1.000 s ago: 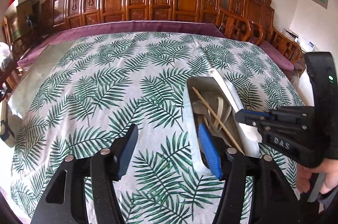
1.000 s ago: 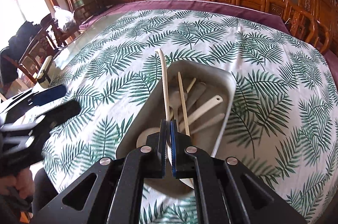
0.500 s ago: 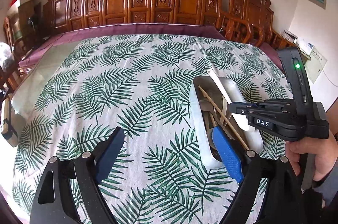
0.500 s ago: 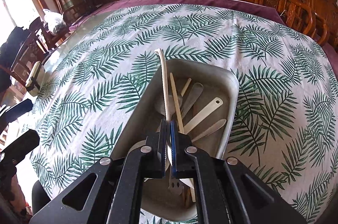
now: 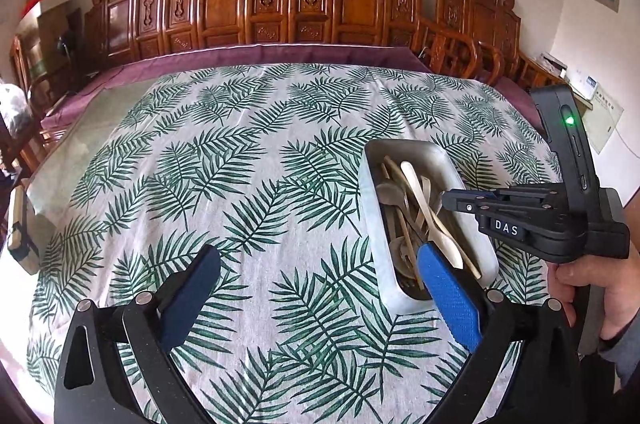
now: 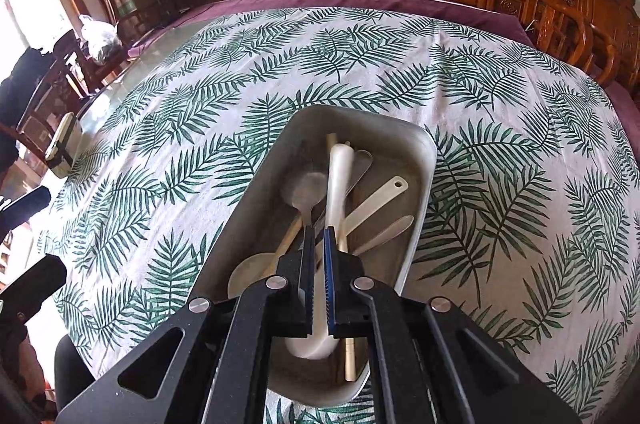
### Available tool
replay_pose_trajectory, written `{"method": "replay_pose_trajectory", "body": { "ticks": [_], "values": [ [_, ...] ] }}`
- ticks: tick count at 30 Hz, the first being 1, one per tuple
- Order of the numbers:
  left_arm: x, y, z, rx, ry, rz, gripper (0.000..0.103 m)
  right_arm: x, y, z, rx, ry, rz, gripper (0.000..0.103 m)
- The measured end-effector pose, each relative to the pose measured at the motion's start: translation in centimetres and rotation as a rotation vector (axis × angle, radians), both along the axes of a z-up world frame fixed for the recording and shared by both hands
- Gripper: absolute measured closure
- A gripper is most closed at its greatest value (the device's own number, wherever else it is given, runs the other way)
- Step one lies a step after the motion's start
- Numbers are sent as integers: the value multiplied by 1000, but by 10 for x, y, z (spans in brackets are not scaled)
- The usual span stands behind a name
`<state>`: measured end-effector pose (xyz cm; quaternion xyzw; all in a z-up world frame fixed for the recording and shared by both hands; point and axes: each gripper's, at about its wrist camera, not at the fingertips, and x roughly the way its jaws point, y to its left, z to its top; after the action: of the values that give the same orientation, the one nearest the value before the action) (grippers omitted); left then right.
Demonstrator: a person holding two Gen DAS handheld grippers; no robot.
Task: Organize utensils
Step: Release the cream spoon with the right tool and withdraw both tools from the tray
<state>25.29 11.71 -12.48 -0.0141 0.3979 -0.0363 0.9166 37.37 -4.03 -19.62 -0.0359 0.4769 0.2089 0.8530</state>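
Observation:
A grey metal tray (image 6: 420, 160) sits on the palm-leaf tablecloth and holds several spoons and chopsticks. My right gripper (image 6: 319, 244) hangs just above the tray, jaws slightly parted. A white spoon (image 6: 338, 180) lies in the tray right under them, blurred. In the left wrist view the tray (image 5: 370, 192) is at right, with the white spoon (image 5: 424, 200) lying among the utensils and the right gripper (image 5: 450, 200) over it. My left gripper (image 5: 316, 288) is open and empty, low over the cloth to the left of the tray.
The tablecloth (image 5: 240, 164) covers a large table with a purple cloth edge. Carved wooden chairs (image 5: 280, 0) line the far side. A small white box (image 6: 62, 148) sits at the table's left edge.
The right gripper's jaws parted and the white spoon dropped from upright in the grip to lying in the tray. The left gripper drew back and left from the tray.

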Motion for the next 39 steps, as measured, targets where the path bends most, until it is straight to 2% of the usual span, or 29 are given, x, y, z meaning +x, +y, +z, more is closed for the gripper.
{"method": "replay_pose_trajectory", "body": {
  "ticks": [4,6,8,12,14,17,20,23,30,36,39],
  "values": [
    [-4,-3,2,0,4,-1,8,-13,-6,10,-1,-36,8,97],
    [-6,-5,4,0,4,-2,8,-26,-12,18,3,-60,10,92],
    [-10,-8,7,1,1,4,8,-37,-19,25,9,-78,9,80],
    [-22,-17,14,5,-5,10,8,-60,-33,38,10,-103,5,67],
    [-28,-23,17,13,-9,9,8,-76,-42,46,7,-127,-3,50],
    [-39,-32,20,16,-11,12,8,-98,-56,56,8,-159,-24,34],
    [-52,-42,23,15,-12,10,8,-121,-72,66,8,-197,-57,13],
    [-65,-52,23,22,-7,11,8,-142,-89,74,17,-226,-89,4],
    [-100,-74,26,21,-30,3,8,-189,-118,82,34,-264,-150,3],
    [-128,-93,31,-4,-40,-42,8,-223,-136,87,37,-300,-192,3],
    [-143,-104,43,18,-81,-55,8,-236,-146,92,47,-317,-212,3]
  ]
}}
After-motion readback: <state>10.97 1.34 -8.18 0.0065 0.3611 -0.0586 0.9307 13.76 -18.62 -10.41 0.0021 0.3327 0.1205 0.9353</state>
